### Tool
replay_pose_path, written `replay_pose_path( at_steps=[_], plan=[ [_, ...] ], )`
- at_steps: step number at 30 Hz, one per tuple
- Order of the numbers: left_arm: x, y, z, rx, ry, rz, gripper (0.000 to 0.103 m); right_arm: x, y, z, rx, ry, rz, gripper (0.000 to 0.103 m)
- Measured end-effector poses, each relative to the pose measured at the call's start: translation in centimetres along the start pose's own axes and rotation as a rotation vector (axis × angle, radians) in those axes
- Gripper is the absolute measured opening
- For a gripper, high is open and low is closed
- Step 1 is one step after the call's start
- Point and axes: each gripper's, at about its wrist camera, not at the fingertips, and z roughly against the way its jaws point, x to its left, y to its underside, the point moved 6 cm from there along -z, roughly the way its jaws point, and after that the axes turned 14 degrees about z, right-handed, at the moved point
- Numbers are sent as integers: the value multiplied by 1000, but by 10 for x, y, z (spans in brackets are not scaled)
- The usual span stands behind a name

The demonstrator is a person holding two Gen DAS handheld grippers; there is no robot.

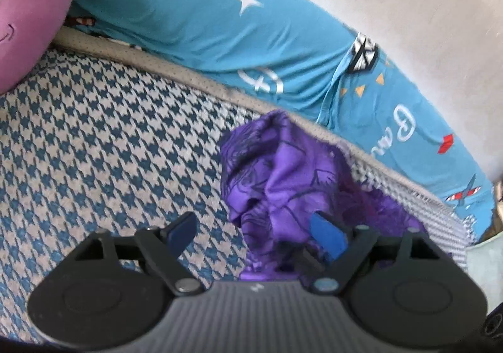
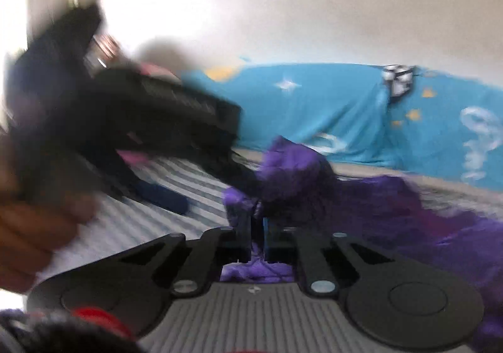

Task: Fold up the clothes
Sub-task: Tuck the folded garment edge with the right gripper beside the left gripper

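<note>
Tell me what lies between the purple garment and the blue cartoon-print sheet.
In the left wrist view, a beige dotted band, apparently the mattress edge, runs between the purple garment and the blue cartoon-print sheet. The garment's top overlaps that band.

Crumpled purple garment (image 1: 283, 176) (dark line print) bunched on the houndstooth bedcover (image 1: 103, 139).

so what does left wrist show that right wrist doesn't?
Left wrist only: the left gripper open over the houndstooth mat, and a pink plush cushion at top left.

Right wrist only: the right gripper shut on the purple garment, and a hand holding the other gripper at left, blurred.

Both: the crumpled purple garment and the blue printed sheet against the wall.
</note>
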Motion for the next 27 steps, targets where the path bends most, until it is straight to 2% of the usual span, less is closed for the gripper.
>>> replay_pose_path(
  at_steps=[2, 3, 5, 6, 8, 11, 17, 20, 22, 24, 27],
  plan=[
    [2, -5, 13, -28, 32, 9, 94, 8, -11, 13, -39, -122, -29, 10],
    [3, -7, 17, -41, 39, 8, 97, 11, -12, 16, -39, -159, -33, 14],
    [6, -9, 24, -59, 38, 0, 97, 13, -11, 17, -12, -224, -42, 15],
    [8, -10, 28, -68, 38, -4, 97, 13, -9, 16, 9, -223, -36, 19],
    [12, -9, 29, -71, 24, -13, 97, 11, -5, 16, 33, -153, -4, 21],
    [20, -5, 29, -64, 8, -7, 97, 5, -3, 20, 74, -92, 28, 21],
    [36, 4, 29, -49, -24, 6, 97, -6, -9, 46, 98, 53, 78, 21],
    [45, 8, 29, -41, -39, 12, 97, -4, -11, 60, 75, 50, 69, 24],
    [50, 11, 29, -37, -50, 16, 97, 0, -8, 61, 74, 8, 37, 36],
    [55, 15, 32, -40, -58, 32, 97, 11, -2, 58, 87, -33, 39, 37],
    [62, 20, 37, -49, -70, 62, 97, 29, 8, 45, 123, -57, 108, 40]
  ],
)
